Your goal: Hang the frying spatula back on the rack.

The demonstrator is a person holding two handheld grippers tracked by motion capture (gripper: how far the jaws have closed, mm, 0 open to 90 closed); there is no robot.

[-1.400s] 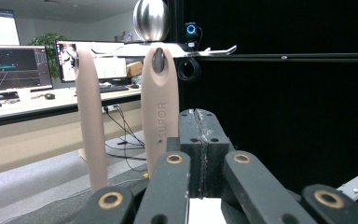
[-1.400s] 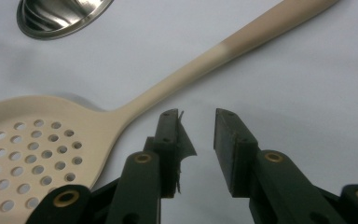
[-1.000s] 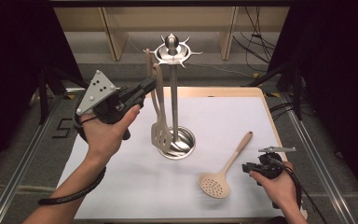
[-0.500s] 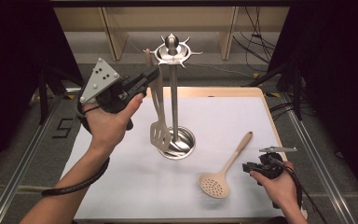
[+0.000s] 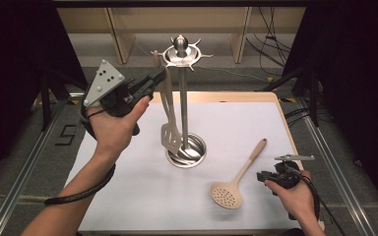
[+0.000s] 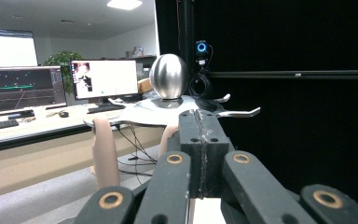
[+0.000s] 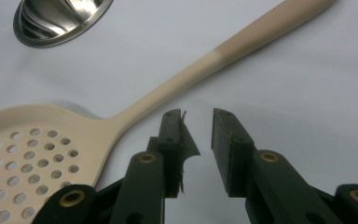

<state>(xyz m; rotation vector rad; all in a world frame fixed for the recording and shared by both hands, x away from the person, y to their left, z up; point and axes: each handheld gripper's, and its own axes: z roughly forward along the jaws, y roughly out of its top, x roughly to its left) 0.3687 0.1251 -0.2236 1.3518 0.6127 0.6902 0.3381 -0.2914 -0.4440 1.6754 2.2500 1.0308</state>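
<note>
Item 1, near: right gripper (image 5: 262, 176) low over desk (image 5: 128, 196), near front right edge. Jaws abt halfway apart, nothing betw them; tips just short of item 2's neck.

Item 2: perforated skimmer (image 5: 238, 175), beige, flat on desk, head toward person, handle angled away to the right. Prob. silicone over a stiff core: light, slightly grippy, not fragile; head may flex. Best hold judged mid-handle, across the narrow shaft, clear of the head.

Item 3, mid: slotted turner (image 5: 170, 118), same beige, hanging beside rack post, blade just above rack base. Left gripper (image 5: 156, 80), raised, jaws closed flat on turner's handle near its top end. Light, stiff enough to swing if bumped; hold near the hang-hole suits hooking.

Item 4: utensil rack (image 5: 183, 88), polished steel, round dished base, post, hook crown w/ ball top. Smooth, likely tippy if pulled sideways.

Surface: white sheet on pale wood desk, matte, flat.

Far: black curtains both sides, cables on floor, monitors (image 6: 102, 78) on an office bench behind.
</note>
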